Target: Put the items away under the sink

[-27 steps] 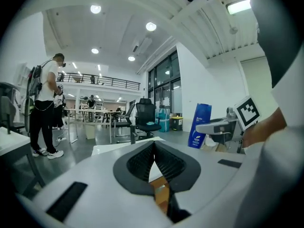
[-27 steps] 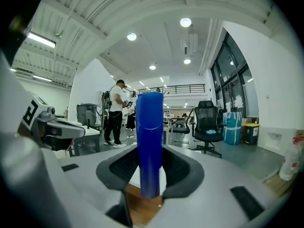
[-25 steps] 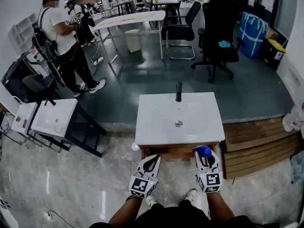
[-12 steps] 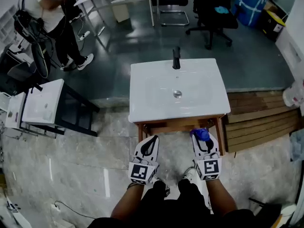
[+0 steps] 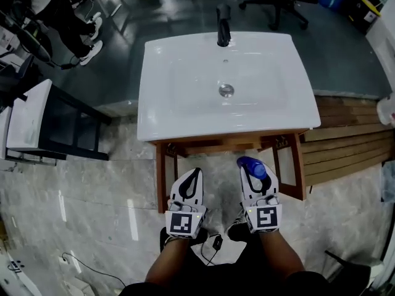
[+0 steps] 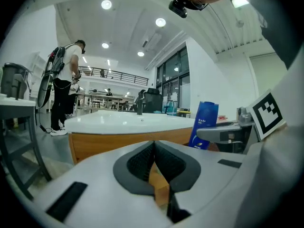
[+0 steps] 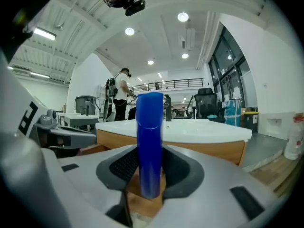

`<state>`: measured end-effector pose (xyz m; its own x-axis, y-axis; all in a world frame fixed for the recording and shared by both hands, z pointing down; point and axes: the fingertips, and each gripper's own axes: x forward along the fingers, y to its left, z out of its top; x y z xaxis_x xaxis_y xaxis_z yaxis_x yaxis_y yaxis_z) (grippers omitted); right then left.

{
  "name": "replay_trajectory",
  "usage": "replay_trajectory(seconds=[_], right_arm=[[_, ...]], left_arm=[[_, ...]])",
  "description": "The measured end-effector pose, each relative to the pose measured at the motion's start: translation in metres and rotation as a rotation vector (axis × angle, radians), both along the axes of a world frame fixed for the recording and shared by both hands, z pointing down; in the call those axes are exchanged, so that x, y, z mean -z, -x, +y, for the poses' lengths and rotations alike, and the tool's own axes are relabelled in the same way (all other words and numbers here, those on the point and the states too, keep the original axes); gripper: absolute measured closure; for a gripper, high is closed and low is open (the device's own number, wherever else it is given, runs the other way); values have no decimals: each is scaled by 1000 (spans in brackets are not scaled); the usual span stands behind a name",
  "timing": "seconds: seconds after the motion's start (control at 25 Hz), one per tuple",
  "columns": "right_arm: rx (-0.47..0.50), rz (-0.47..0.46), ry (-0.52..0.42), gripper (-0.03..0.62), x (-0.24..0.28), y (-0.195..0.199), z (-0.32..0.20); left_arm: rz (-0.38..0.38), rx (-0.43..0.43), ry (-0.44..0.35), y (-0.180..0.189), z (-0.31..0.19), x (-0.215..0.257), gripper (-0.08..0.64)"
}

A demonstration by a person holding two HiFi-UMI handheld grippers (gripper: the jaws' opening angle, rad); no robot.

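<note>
**Blue bottle clamped, held at the sink stand**

Right tongs (image 5: 254, 175) are clamped on the blue bottle (image 7: 150, 141), which sticks out past the tips. The bottle is held low, just in front of the wooden frame (image 5: 162, 180) under the white sink (image 5: 179, 106), right of centre. Left tongs (image 5: 192, 179) are pressed together with nothing between them, level with the right pair. A black faucet (image 5: 223, 24) stands at the sink's far edge.
</note>
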<state>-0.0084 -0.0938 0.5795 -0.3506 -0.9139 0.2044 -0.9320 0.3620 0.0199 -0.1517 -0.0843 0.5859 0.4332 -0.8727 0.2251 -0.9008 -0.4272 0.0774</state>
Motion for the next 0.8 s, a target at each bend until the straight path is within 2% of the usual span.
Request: replay_trajectory(seconds=[0.24,0.48,0.68,0.8], right_arm=[[-29,9,-13,432,-106,1,-16],[-22,30,-62,432,-205,13,-23],[-73,12,-74,431,-255,18,-34],[-75,21,-73,431,-268,22,-35]], left_arm=[[-31,48,23,1,-24,-123,538],[-34,38,-11,7,-35,-240,538],[-43,32,-33,10,-41,-299,538],[-35,20,-45,11,-41,-310,538]])
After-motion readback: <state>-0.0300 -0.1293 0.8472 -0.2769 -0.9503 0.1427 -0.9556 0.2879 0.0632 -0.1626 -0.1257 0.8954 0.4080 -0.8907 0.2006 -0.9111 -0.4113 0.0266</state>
